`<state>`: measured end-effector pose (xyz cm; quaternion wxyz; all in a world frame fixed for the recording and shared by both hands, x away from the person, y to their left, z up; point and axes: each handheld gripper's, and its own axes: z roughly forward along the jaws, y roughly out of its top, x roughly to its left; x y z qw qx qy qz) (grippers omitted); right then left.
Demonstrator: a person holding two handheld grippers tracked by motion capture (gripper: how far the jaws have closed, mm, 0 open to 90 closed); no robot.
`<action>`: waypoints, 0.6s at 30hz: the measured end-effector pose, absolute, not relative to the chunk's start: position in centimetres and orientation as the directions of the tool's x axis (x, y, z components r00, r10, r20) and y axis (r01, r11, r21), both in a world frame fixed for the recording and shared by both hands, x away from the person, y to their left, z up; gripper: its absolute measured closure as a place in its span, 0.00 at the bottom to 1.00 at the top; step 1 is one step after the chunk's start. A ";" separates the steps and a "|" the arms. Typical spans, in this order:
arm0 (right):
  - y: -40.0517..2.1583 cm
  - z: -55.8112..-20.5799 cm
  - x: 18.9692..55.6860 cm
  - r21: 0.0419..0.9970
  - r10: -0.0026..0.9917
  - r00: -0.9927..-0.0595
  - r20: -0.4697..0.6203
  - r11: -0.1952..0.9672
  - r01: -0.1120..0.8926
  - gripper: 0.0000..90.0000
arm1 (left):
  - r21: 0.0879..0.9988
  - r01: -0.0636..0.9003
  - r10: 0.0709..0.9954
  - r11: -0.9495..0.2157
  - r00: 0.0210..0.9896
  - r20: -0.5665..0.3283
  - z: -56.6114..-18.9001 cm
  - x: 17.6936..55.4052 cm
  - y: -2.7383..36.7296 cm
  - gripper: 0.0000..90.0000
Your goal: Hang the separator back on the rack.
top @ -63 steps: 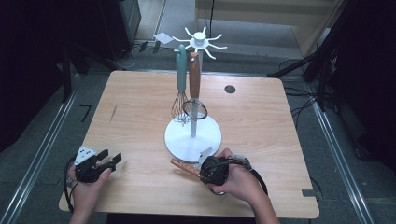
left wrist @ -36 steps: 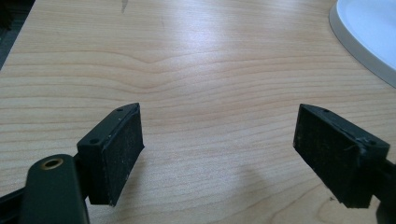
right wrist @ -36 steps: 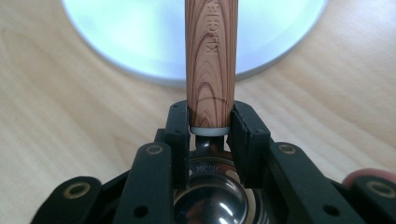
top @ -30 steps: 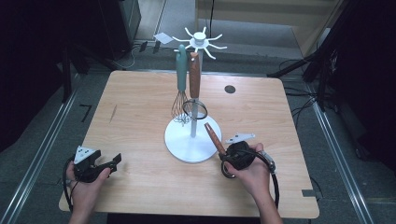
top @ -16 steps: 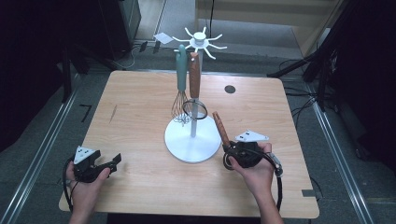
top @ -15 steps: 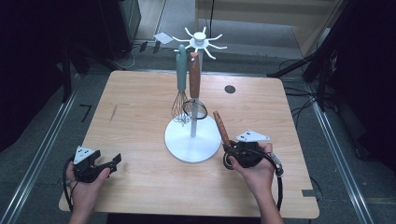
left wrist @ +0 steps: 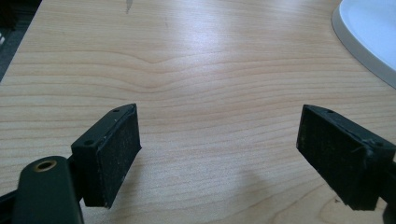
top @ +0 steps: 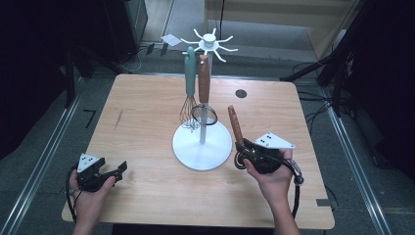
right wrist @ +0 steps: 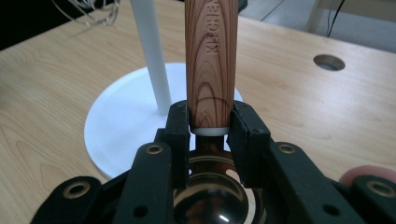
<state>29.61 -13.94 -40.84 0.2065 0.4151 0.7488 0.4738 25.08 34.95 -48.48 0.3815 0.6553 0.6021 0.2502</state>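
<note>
Right gripper [top: 243,149] clamped on wood-handled utensil [top: 235,125], just right of white stand base [top: 202,145]. Handle's long axis rises, tilted up and away from person; shiny metal end sits low behind jaws. Left gripper [top: 115,171] spread wide, holding nothing, over bare pale wood-grain table [top: 147,103]. Whisk [top: 188,100] hangs on stand. Dark floor around.
</note>
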 end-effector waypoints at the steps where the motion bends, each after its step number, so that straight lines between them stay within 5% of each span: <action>1: -13.9 -40.7 29.6 0.887 0.817 -0.571 0.082 0.202 0.416 0.80 | 0.801 0.598 0.980 0.016 0.150 -0.131 -48.5 25.1 34.9 0.16; 18: -12.9 -36.5 28.9 0.949 0.797 -0.599 0.082 0.122 0.292 0.79 | 0.801 0.599 0.980 0.014 0.149 -0.128 -48.5 25.0 34.9 0.16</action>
